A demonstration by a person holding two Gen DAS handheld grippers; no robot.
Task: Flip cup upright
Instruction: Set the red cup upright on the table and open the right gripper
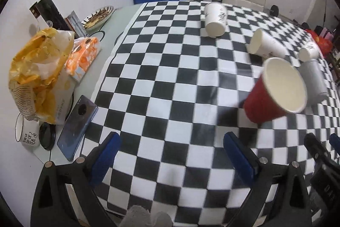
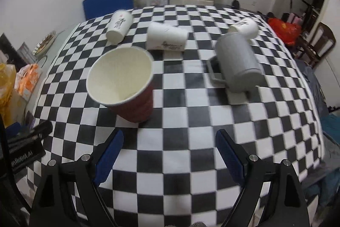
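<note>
Red cup (image 2: pixel 125 82) upright, cream inside; left gripper (image 1: pixel 172 154), right gripper (image 2: pixel 170 151) both apart, empty.

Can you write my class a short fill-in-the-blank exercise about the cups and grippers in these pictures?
1. The red cup stands with its open mouth facing ____.
2. The grey mug lies on its ____.
3. Both the left hand-held gripper and the right hand-held gripper are ____, holding nothing.
4. The tablecloth has a black and white ____ pattern.

Missing words: up; side; open; checkered
</note>
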